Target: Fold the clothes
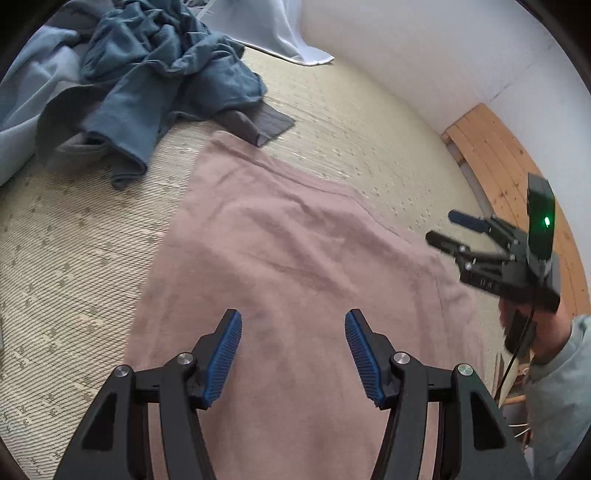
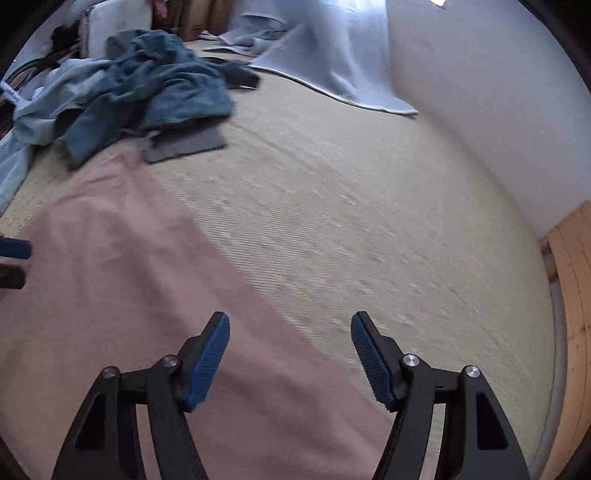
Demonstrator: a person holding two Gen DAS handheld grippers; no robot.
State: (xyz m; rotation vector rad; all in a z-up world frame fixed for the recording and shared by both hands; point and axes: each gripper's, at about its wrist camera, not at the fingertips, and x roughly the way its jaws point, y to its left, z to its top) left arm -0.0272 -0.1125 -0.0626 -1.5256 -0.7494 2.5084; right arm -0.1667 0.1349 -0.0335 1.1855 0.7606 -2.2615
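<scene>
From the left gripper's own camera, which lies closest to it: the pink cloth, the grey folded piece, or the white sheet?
1. Pink cloth, right beneath the left gripper.
2. Grey folded piece, beyond the cloth's far edge.
3. White sheet, hanging at the far wall.

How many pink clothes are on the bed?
1. The pink cloth lies spread flat on the woven mat, right below both tools. More could be hidden in the blue pile at the back.

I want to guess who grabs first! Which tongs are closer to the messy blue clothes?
Left. The left tongs hover over the pink cloth, below the blue clothes; the right tongs hang farther off, at its edge.
</scene>
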